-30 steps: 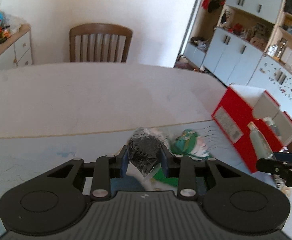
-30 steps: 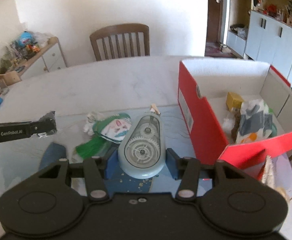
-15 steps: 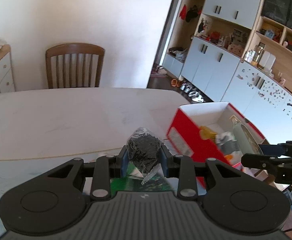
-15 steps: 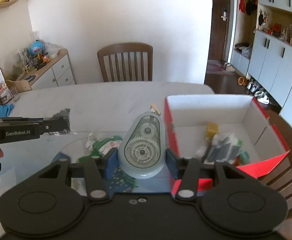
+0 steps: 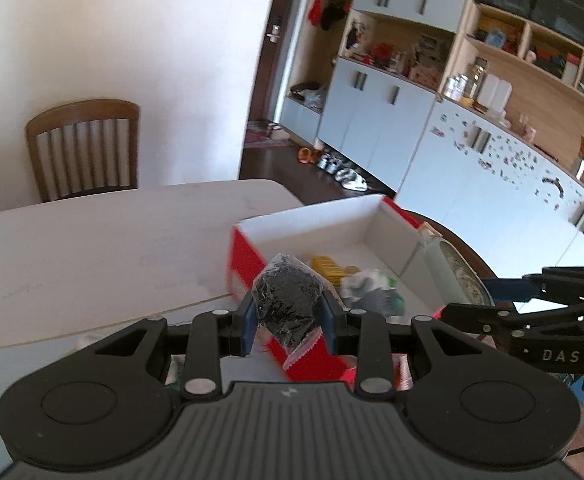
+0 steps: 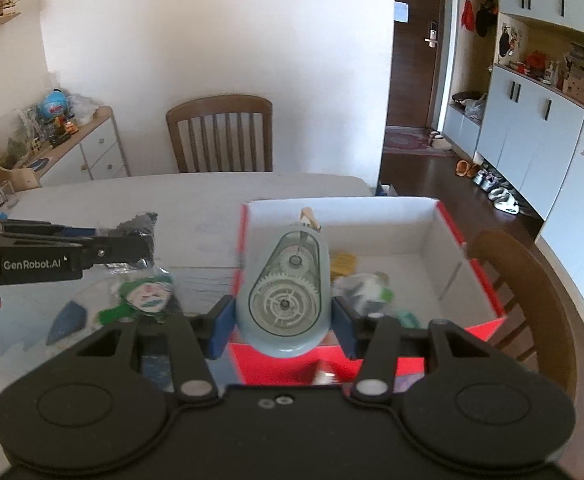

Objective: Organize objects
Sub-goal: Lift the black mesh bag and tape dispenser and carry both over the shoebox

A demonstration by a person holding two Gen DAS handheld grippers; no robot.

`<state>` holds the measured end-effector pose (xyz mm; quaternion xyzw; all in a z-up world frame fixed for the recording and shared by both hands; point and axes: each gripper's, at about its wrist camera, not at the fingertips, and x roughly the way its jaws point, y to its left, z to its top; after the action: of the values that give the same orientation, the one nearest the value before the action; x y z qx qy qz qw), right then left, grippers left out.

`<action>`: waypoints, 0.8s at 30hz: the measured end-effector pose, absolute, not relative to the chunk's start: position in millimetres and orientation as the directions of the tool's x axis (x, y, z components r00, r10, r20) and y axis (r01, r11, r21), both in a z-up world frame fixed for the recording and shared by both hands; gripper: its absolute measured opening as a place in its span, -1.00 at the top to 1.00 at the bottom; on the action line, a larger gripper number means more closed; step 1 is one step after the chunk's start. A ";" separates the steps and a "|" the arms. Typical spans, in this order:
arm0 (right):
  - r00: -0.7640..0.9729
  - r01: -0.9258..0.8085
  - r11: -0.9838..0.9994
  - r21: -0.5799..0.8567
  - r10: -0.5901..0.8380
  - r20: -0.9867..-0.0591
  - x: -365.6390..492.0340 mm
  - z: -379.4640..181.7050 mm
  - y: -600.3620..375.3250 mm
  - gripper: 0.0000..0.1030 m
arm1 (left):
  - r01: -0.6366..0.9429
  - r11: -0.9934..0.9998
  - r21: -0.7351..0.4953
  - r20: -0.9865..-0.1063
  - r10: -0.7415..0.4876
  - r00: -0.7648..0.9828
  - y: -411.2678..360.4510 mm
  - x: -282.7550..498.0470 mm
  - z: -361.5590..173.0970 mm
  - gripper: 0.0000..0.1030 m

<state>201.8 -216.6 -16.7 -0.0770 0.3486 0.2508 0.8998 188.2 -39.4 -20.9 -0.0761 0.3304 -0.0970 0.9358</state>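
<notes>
Two grippers are in the air by the red box [image 6: 371,364], each clamped on a load. The left gripper [image 5: 288,322] pinches a clear bag [image 5: 286,300] of dark bits between its blue pads [image 5: 248,322]; the bag bulges above the pads and its crimped edge hangs below them. From the left wrist view the bag sits in front of the box's near corner, over the box's red side wall. In the right wrist view the same gripper [image 6: 142,246] comes in from the left of the box, apart from it, above the bench [image 6: 112,200].

The right gripper [image 6: 282,326] holds a pale blue tape dispenser [image 6: 282,296] with a clear face and white gears, upright between its pads, its narrow tip pointing away. The dispenser is above the box's near left part, overlapping the left wall. In the left wrist view this gripper [image 5: 467,294] reaches in from the right of the box.

Inside the box, on its white floor, lie a yellow block [image 6: 341,264] and a crumpled white, grey and green bundle [image 6: 365,290], both right of the dispenser.

Left of the box, on the bench, lies a small doll [image 6: 146,296] with a green hat and white face, on a blue-patterned mat [image 6: 70,316]. Beyond the box, at the bench's far side, stands a chair [image 6: 220,136]. A second chair [image 6: 531,288] is just right of the box.
</notes>
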 end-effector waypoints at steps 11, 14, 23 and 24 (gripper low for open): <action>0.645 -0.482 0.876 -0.007 0.349 -0.679 247.8 -37.5 -273.1 0.02 | 0.163 0.975 -0.153 -0.650 -0.224 0.726 -114.6 245.8 -36.2 0.39; 0.647 -0.466 0.885 -0.006 0.336 -0.684 263.7 -44.6 -284.2 0.02 | 0.164 0.978 -0.129 -0.663 -0.208 0.719 -128.6 263.9 -40.6 0.39; 0.595 -0.488 0.873 0.023 0.352 -0.723 307.8 -67.8 -292.5 0.02 | 0.148 0.983 -0.111 -0.707 -0.183 0.683 -154.5 317.4 -57.9 0.39; 0.584 -0.492 0.870 0.031 0.356 -0.729 312.9 -70.9 -291.9 0.02 | 0.148 0.983 -0.110 -0.711 -0.182 0.679 -157.0 323.7 -60.2 0.39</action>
<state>312.9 -291.9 -70.9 -0.0877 0.3881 0.2395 0.8856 323.7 -157.0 -60.2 -0.0217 0.3904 -0.0900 0.9160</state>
